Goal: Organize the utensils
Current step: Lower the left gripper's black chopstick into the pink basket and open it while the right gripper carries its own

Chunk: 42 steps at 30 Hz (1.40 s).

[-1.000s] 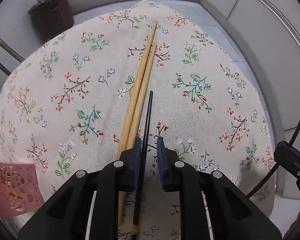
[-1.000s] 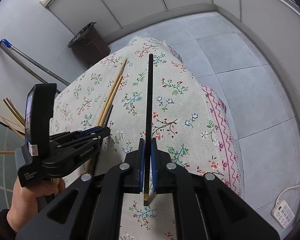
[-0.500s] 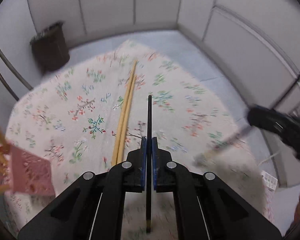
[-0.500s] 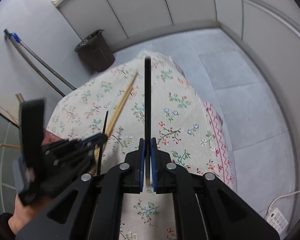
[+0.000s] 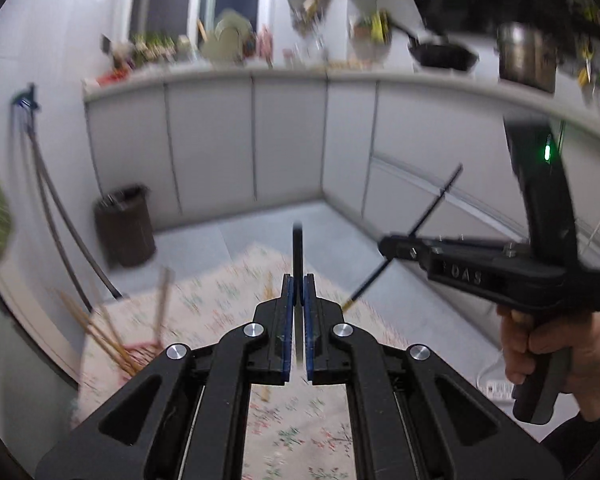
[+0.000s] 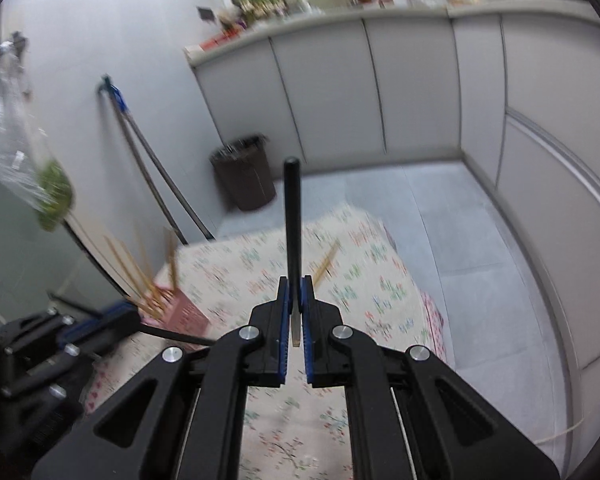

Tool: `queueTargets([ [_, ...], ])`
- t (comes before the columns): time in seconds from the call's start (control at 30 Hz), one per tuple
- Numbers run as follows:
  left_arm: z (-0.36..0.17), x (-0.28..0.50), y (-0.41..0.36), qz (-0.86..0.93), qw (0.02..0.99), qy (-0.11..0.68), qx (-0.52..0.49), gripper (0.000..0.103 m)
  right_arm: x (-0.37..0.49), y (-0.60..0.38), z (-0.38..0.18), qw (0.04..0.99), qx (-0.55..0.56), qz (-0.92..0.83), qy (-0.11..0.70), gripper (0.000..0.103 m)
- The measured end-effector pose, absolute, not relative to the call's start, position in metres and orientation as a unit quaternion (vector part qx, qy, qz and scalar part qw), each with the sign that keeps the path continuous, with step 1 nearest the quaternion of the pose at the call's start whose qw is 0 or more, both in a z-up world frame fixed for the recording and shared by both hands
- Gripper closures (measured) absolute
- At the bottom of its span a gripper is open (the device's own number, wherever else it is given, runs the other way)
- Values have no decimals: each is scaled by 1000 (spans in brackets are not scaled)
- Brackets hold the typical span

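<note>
Since earlier: both grippers are seen lifted well clear of the floral tablecloth [image 5: 236,300], each now carrying a black chopstick; the kitchen counter has come into both views, and heavy motion blur is noted.
Left gripper [image 5: 298,292]: jaws are pressed tight together on one black chopstick [image 5: 297,248], which stands straight up out of the blue pads [image 5: 286,320] toward the far cabinets.
Right gripper [image 6: 295,296]: jaws are likewise clamped fully on a second black chopstick [image 6: 292,216], held upright along the fingers, its lower end poking out between the pads.
Right gripper from the left view [image 5: 388,246]: seen side-on at the right, gripped by a hand [image 5: 548,352]; its chopstick [image 5: 432,208] is crossed diagonally through the tip, gold end down.
Left gripper from the right view [image 6: 116,320]: glimpsed low at the left, its stick pointing across toward the middle.
Black chopsticks counted: two, one per gripper, both off the table.
Wooden chopsticks on the cloth [image 6: 326,264]: a pair can be made out, blurred, lying beyond the fingers.
Pink holder [image 6: 180,308]: one, at the table's left edge, with several wooden sticks [image 6: 140,268] fanned out of it; an exact count cannot be made through the blur.
Bin [image 6: 244,176]: one dark bin is spotted on the floor by the cabinets.
</note>
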<state>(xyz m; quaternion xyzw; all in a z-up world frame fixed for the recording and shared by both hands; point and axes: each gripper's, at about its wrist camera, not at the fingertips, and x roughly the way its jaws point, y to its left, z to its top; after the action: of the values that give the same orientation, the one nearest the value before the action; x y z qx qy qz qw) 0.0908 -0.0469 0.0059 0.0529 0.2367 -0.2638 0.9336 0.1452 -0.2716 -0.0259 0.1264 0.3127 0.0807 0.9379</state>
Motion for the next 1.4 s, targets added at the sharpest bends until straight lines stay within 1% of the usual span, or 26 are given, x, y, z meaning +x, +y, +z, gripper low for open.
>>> queueTargets([
  [0.13, 28, 80, -10, -237, 952, 193, 27, 99, 137, -261, -8, 944, 129, 96, 288, 97],
  [0.23, 34, 77, 9, -199, 966, 163, 35, 99, 135, -252, -1, 947, 126, 105, 277, 97],
  [0.43, 26, 84, 43, -139, 978, 151, 35, 99, 138, -221, 2, 946, 113, 124, 277, 97],
  [0.53, 12, 96, 59, -120, 982, 141, 32, 99, 143, -205, 0, 946, 111, 132, 276, 97],
  [0.77, -26, 135, 77, -94, 984, 152, 9, 99, 165, -174, -14, 943, 119, 141, 278, 97],
  [1.23, -66, 174, 86, -71, 978, 196, -8, 99, 200, -127, -33, 935, 140, 177, 274, 97],
  [1.4, -80, 187, 94, -69, 970, 230, -28, 99, 216, -113, -40, 931, 145, 196, 272, 97],
])
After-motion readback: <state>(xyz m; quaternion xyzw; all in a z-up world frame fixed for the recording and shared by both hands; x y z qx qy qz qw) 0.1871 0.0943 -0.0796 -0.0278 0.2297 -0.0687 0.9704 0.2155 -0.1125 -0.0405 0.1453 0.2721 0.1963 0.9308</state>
